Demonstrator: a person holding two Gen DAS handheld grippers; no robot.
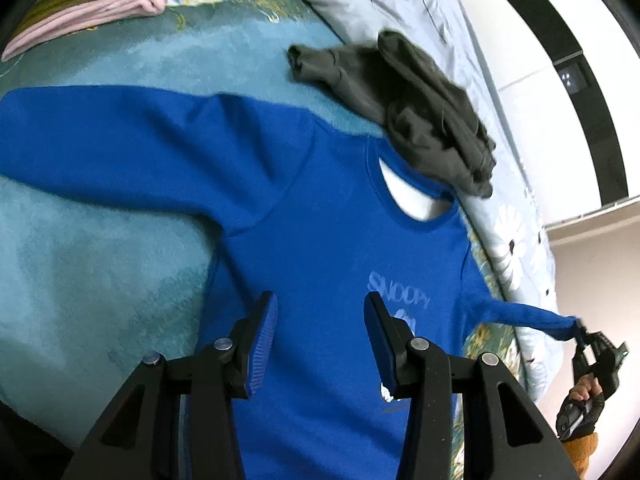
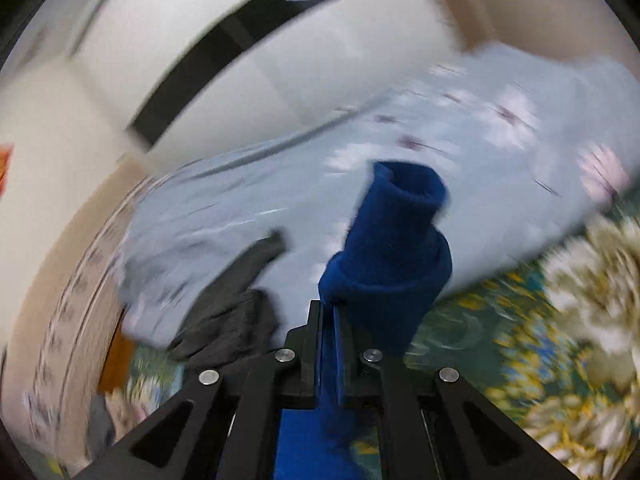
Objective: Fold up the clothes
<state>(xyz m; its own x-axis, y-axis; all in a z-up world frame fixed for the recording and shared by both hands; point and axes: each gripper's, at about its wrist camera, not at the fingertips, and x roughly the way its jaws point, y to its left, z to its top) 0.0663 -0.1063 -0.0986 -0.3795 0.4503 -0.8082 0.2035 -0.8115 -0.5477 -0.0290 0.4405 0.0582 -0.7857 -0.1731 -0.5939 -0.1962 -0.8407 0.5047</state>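
blue sweatshirt (image 1: 320, 220) | dark grey garment (image 1: 420, 120) | pale-blue floral quilt (image 1: 508, 248)

Blue sweatshirt (image 1: 320, 208) matt fleecy cloth; grey garment (image 1: 420, 112) soft matt knit.

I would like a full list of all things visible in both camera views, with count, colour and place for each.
Sweatshirt: one, bright blue, SNOOPY print, lying flat on the bed.
Sleeve cuff: one, blue, pinched in the right claw and pulled out sideways.
Dark garment: one, grey, crumpled beside the sweatshirt's collar.
Folded clothes: a small stack, pink and olive, far corner of the bed.
Blanket: one, teal with flowers, under the sweatshirt.
Quilt: one, pale blue with white flowers, along the bed edge.
Left claw: one, black with blue pads, open above the sweatshirt's chest.
Right claw: one, black, shut on the cuff.
Hand: one, holding the right claw's handle.
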